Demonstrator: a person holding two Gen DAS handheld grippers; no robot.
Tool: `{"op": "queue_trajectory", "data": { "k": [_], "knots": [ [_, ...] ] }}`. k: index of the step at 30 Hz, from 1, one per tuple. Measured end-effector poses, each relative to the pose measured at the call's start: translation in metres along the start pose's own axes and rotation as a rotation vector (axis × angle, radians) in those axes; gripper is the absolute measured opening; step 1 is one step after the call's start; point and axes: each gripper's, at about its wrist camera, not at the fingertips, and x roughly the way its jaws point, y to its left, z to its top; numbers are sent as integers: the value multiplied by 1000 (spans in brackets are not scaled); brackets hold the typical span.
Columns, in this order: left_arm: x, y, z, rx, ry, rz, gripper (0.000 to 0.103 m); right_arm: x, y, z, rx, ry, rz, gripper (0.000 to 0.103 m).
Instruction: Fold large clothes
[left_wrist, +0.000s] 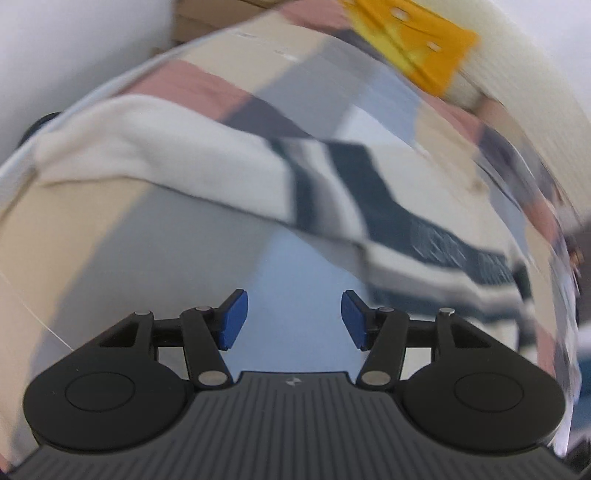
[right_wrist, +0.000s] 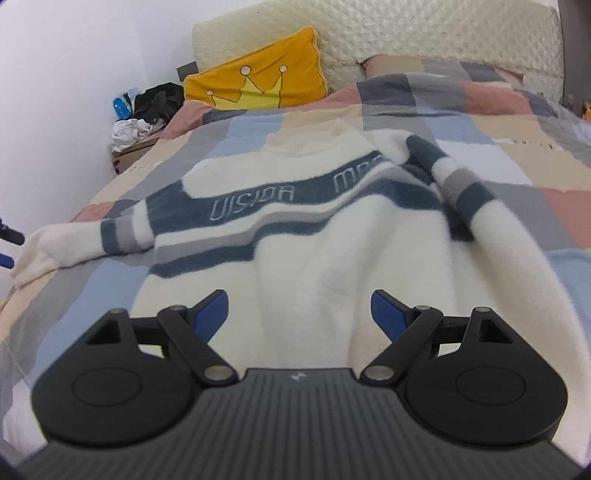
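Right gripper (right_wrist: 299, 314) poised low over the hem end of a fleecy cream sweater (right_wrist: 295, 266), blue-padded fingers (right_wrist: 388, 314) spread wide, nothing between them. Spread flat on a bed under a checked quilt (right_wrist: 517, 155) of pink, tan, grey and pale-blue squares, with long axis running from the near edge toward the headboard (right_wrist: 424, 33), neck farthest away. Crossed at the chest by a dark teal band with pale lettering, thinner grey and teal stripes below it. One sleeve (right_wrist: 92, 236) stretched out flat toward the bed's left edge, cuff near that edge, ringed in teal and grey; the other sleeve (right_wrist: 458, 192) folded inward across the body, lying diagonally over the right shoulder.

Left gripper (left_wrist: 293, 319) tilted down over a pale-blue square of quilt, just short of the outstretched sleeve, fingers (left_wrist: 234, 319) apart and empty, touching no cloth; view smeared by motion blur.

Farther back, propped against the quilted cream headboard at the bed's far left corner, a plump yellow cushion (right_wrist: 258, 81) stitched with a crown. Beyond the left edge, beside the white wall (right_wrist: 55, 74), a low stand piled with crumpled black and white cloth (right_wrist: 147, 110) and a blue item too small to make out.
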Motion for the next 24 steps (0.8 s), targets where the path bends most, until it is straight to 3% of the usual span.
{"op": "queue_trajectory", "data": {
  "k": [5,8,16,24],
  "knots": [
    [14,-57,-52,67,91,-17,62,-4,-10,0,36,5,35,86],
    [31,-72,-86,55,150,-10,62,-1,-18,0,66,27,55,86],
    [81,-70,-137,-35,283,42,62,5,-33,1,139,42,88,86],
    [104,-95,-175,-17,335,-9,62,14,-38,-1,201,77,151,86]
  ]
}}
